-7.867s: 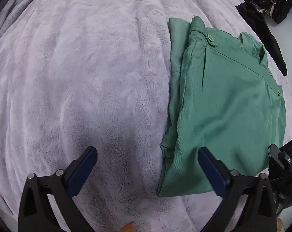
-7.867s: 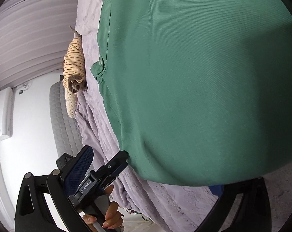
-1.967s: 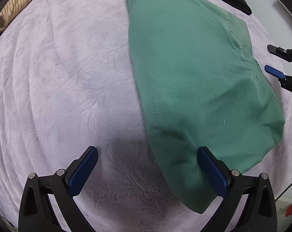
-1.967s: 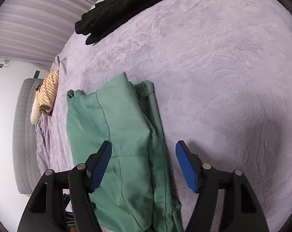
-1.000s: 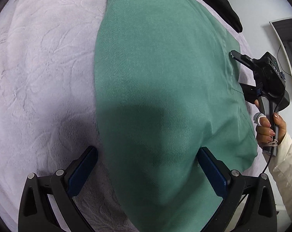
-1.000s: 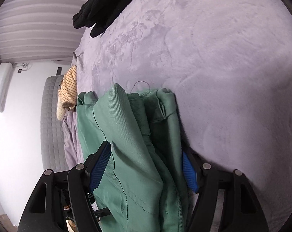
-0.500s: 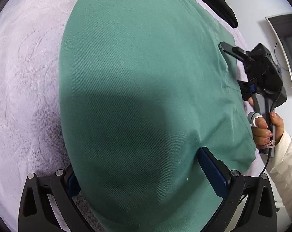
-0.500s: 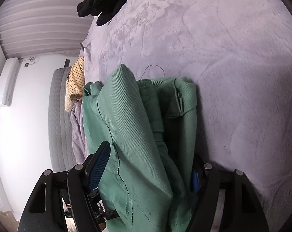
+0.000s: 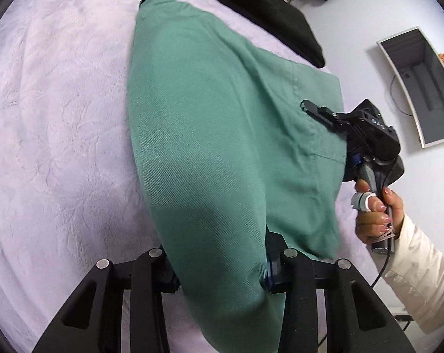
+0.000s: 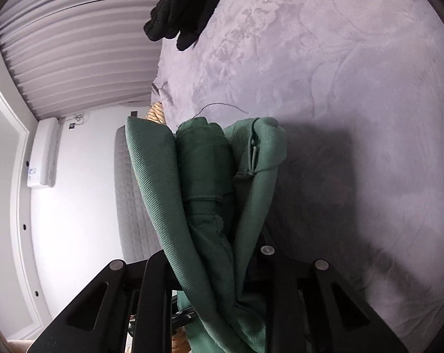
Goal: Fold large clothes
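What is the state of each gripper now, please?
Left gripper: shut on the green garment.
Right gripper: shut on the green garment, several layers bunched between its fingers.

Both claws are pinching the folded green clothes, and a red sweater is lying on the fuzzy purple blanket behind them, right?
Not red. The garment lying on the fuzzy purple blanket is black, as the left wrist view shows. Both the left claw and right claw do pinch the folded green clothes.

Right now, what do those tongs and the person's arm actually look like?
Both tongs, left and right, are matte black frames with silver bolts and blue pads. The right has a grey handle and black cable. The hand has pale polished nails, a taped finger and a cream sleeve.
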`<move>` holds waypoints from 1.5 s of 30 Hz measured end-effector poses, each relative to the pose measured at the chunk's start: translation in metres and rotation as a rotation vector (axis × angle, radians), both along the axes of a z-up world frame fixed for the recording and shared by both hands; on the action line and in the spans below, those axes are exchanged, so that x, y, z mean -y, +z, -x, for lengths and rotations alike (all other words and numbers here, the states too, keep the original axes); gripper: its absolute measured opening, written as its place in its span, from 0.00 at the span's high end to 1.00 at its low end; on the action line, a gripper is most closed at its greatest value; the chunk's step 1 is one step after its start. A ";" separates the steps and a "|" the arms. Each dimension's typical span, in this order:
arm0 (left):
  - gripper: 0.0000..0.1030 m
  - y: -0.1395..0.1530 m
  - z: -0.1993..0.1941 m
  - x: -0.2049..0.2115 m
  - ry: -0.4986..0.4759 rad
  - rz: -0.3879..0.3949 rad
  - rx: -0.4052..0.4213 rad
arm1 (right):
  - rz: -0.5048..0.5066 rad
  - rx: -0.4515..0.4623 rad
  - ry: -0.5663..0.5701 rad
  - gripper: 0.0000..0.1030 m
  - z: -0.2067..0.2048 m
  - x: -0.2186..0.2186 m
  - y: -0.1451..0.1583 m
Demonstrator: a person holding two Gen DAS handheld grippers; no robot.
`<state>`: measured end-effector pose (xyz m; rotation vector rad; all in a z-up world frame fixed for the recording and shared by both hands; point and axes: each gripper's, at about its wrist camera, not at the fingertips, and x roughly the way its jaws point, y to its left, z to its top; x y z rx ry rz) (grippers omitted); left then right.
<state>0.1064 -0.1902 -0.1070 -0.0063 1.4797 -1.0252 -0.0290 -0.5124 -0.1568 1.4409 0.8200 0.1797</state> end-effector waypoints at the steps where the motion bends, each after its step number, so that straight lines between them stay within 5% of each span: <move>1: 0.60 0.006 0.002 -0.004 -0.005 0.007 -0.001 | -0.004 0.006 0.000 0.78 0.001 -0.004 0.005; 13: 0.60 0.033 0.010 -0.052 -0.051 0.026 0.005 | 0.004 0.042 0.037 0.78 0.023 -0.106 0.061; 15: 0.60 0.030 0.011 -0.048 -0.049 -0.004 0.004 | -0.008 0.037 0.045 0.78 0.028 -0.134 0.055; 19: 0.60 0.018 0.022 -0.116 -0.048 -0.075 0.000 | -0.069 0.002 0.053 0.78 0.034 -0.196 0.028; 24: 0.50 -0.034 0.027 -0.163 -0.016 -0.227 -0.015 | -0.075 -0.121 0.080 0.78 0.029 -0.247 -0.018; 27: 0.46 -0.040 0.026 -0.180 -0.002 -0.241 -0.044 | 0.020 -0.211 0.055 0.68 0.034 -0.247 -0.015; 29: 0.46 -0.023 0.023 -0.190 -0.011 -0.221 0.002 | 0.122 -0.276 0.060 0.43 0.040 -0.242 0.002; 31: 0.41 -0.003 0.014 -0.197 0.013 -0.189 0.059 | 0.308 -0.317 0.079 0.42 0.046 -0.240 0.028; 32: 0.26 0.006 0.007 -0.202 0.046 -0.177 0.097 | 0.402 -0.315 0.077 0.42 0.050 -0.240 0.043; 36: 0.20 0.015 -0.023 -0.200 0.156 -0.193 0.196 | 0.479 -0.244 0.060 0.43 0.047 -0.242 0.066; 38: 0.20 0.008 -0.036 -0.185 0.189 -0.220 0.210 | 0.477 -0.287 0.100 0.54 0.030 -0.246 0.050; 40: 0.20 0.003 -0.044 -0.186 0.181 -0.255 0.248 | 0.471 -0.342 0.126 0.89 0.019 -0.249 0.035; 45: 0.20 0.000 -0.036 -0.172 0.118 -0.274 0.325 | 0.698 -0.346 0.155 0.91 0.021 -0.255 0.063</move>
